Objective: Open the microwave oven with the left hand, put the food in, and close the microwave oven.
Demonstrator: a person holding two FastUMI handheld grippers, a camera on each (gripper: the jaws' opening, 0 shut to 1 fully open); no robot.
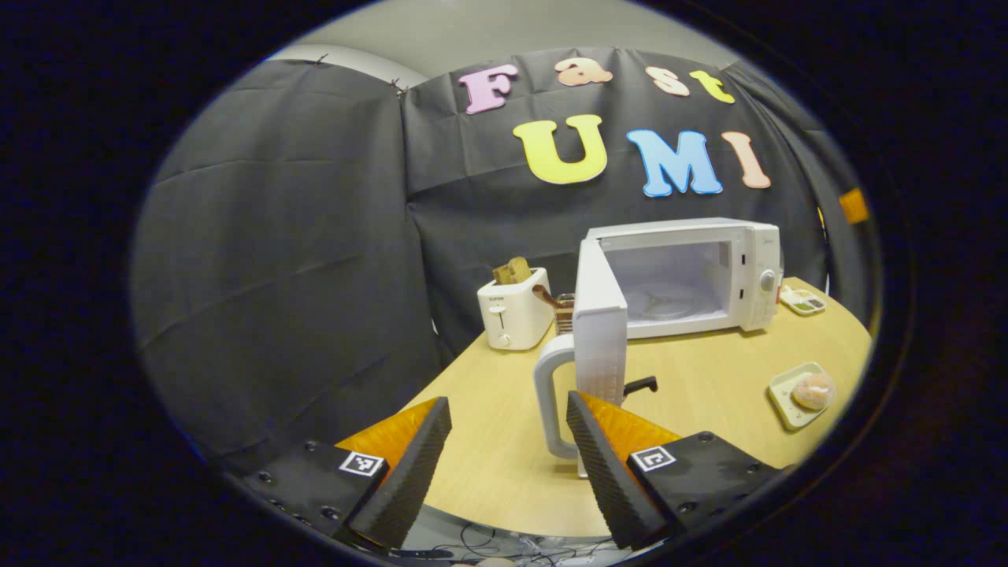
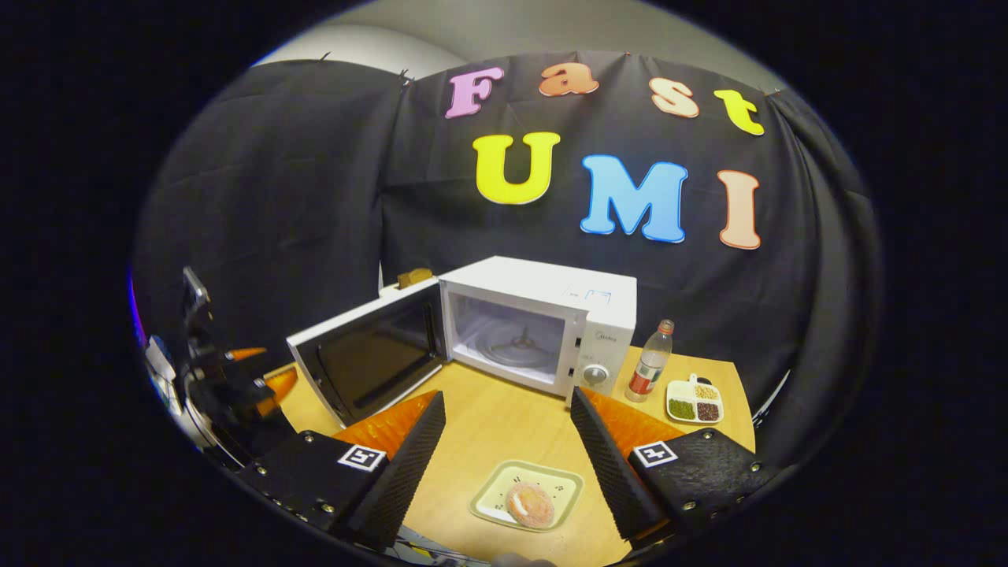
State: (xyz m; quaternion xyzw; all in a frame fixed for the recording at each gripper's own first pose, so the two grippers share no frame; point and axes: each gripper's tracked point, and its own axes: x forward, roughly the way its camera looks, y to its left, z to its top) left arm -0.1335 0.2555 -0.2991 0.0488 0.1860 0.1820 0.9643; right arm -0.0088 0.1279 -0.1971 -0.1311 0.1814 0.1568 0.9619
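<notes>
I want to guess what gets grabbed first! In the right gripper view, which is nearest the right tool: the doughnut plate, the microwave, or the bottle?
1. Pale green square plate with the sugared doughnut, between the right tool fingers.
2. White microwave oven, ahead, door open.
3. Clear plastic bottle, right of the microwave, slightly farther back.

I see a white microwave (image 2: 543,331) with a dark door window, a pale green plate (image 2: 528,494) bearing pinkish sugared food (image 2: 530,504), and a light wooden table (image 2: 496,425) at lower centre
</notes>
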